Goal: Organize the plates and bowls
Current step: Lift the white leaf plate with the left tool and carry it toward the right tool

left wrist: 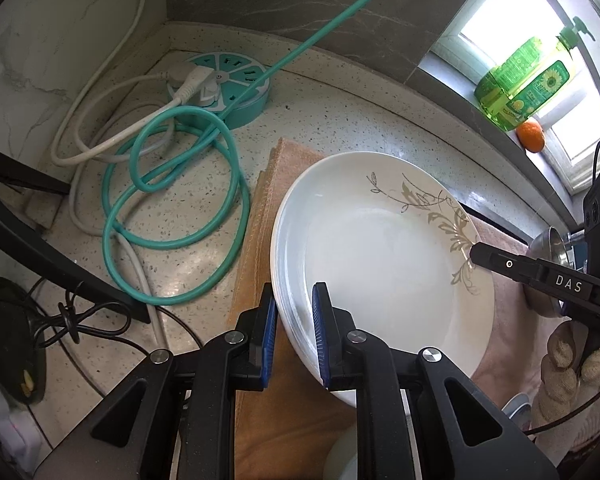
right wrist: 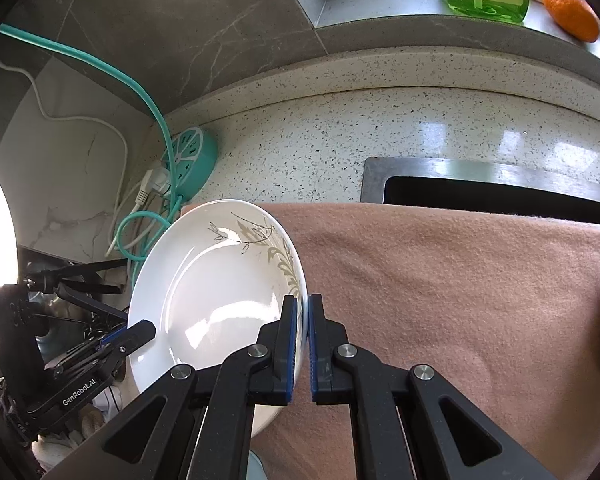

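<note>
A white plate point(left wrist: 384, 264) with a grey leaf pattern is held tilted above the pink towel point(left wrist: 260, 412). My left gripper point(left wrist: 294, 320) is shut on its near rim, one blue pad on each side. My right gripper point(right wrist: 303, 336) is shut on the opposite rim of the same plate point(right wrist: 216, 292). The right gripper also shows in the left wrist view point(left wrist: 478, 251), touching the patterned rim. The left gripper shows in the right wrist view point(right wrist: 150, 330) at the plate's left edge. A metal bowl point(left wrist: 550, 248) sits partly hidden behind the right gripper.
A teal round power strip point(left wrist: 224, 88) with coiled teal and white cables point(left wrist: 172, 208) lies on the speckled counter at the back left. The sink point(right wrist: 500, 196) opens behind the towel point(right wrist: 460, 300). A green soap bottle point(left wrist: 528, 80) and an orange point(left wrist: 531, 136) stand on the window sill.
</note>
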